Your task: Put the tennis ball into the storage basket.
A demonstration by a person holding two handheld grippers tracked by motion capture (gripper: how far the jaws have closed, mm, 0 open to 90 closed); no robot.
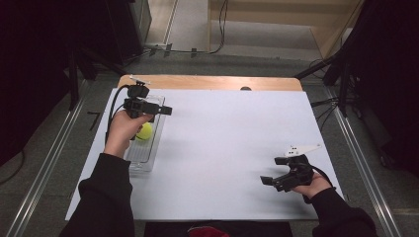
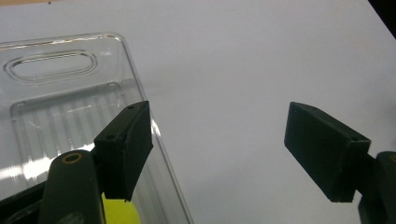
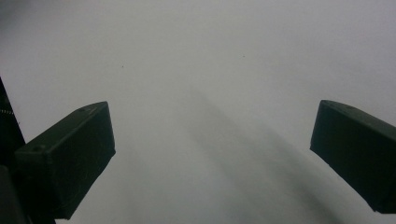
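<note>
Two hand-held grippers hovered over a white table, with a yellow-green ball lying in a clear tray.

The left gripper point(image 1: 165, 110) was held above the clear plastic tray point(image 1: 157, 129) near the table's left edge, its jaws spread apart with nothing between them. The ball point(image 1: 145, 131) lay inside the tray, just below that hand. The right gripper point(image 1: 266, 180) was held well apart, near the front right of the white table point(image 1: 232, 143), its jaws also spread and empty.
</note>
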